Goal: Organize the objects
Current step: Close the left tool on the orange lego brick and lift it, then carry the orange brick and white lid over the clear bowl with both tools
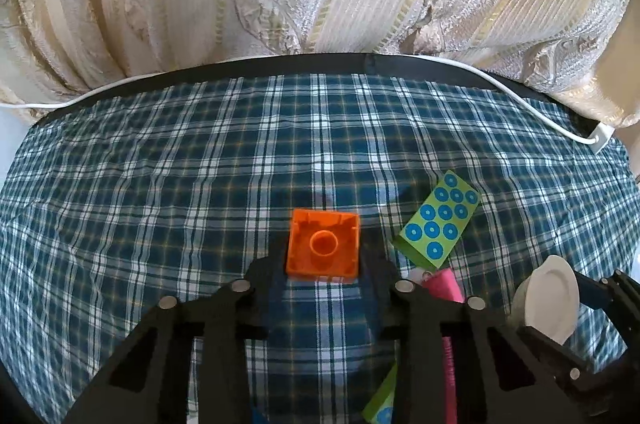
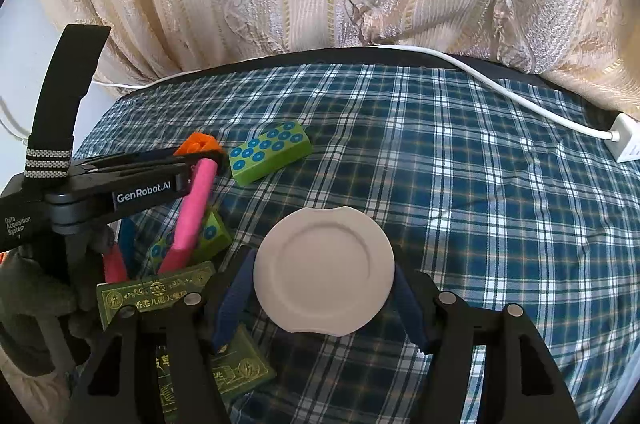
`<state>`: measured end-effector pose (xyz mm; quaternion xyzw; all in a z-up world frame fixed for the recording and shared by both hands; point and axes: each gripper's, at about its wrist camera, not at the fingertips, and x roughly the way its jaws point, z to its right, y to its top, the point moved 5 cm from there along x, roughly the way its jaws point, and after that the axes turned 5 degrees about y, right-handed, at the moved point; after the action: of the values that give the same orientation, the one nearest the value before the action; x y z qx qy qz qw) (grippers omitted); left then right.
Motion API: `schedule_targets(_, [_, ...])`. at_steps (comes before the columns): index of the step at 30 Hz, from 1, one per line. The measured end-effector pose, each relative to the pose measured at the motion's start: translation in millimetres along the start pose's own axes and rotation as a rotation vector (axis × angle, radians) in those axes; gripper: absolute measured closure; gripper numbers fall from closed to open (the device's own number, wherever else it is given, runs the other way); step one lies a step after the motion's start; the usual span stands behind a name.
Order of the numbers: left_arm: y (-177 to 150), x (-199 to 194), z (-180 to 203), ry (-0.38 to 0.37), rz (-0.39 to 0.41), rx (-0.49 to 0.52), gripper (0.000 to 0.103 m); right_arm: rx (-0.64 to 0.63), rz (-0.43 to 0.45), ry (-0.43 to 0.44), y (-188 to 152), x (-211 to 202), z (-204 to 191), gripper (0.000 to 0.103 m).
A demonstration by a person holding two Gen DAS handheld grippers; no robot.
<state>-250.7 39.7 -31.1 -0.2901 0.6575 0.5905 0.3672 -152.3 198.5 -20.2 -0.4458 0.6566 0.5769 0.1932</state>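
Bare plaid cloth (image 1: 160, 183) is left open up to the tabletop's far edge, where a white cable (image 2: 500, 83) is laid. Green cards (image 2: 152, 296) are shown only in the right-wrist view. The orange brick (image 1: 323, 250) is clamped in the left gripper (image 1: 324, 274); the white plate (image 2: 324, 272) is clasped by the right gripper (image 2: 324, 298). A dotted green block (image 1: 438, 220) lies just beside the brick.

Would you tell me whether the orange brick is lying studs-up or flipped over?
Flipped over: the orange brick shows its hollow underside with a round central tube facing up, between the left gripper fingers.
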Motion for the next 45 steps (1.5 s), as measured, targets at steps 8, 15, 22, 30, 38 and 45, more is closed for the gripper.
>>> schedule_targets(8, [-3.0, -15.9, -9.4, 0.006, 0.039, -0.018, 0.07, -0.03, 0.004, -0.019, -0.9, 1.8, -3.5, 0.03])
schedule_targets(15, [-7.2, -34.8, -7.7, -0.001, 0.063, -0.023, 0.07, -0.015, 0.013, -0.034, -2.8, -3.1, -1.2, 0.034])
schedule_targets(22, [-16.8, -58.8, -2.7, -0.016, 0.09, -0.021, 0.07, -0.003, 0.053, -0.045, -5.2, -22.0, 1.3, 0.034])
schedule_targets(30, [-27.8, -77.1, 7.1, -0.027, 0.102, -0.019, 0.07, 0.041, 0.084, -0.041, -21.1, -45.6, 8.6, 0.034])
schedule_targets(38, [-45.7, -95.9, 29.6, -0.048, 0.11, -0.006, 0.07, 0.06, 0.13, -0.052, -35.6, -72.3, 12.6, 0.034])
schedule_targets(45, [-56.1, -109.9, 54.3, -0.073, 0.118, 0.017, 0.07, 0.115, 0.165, -0.047, -51.6, -97.7, 24.1, 0.034])
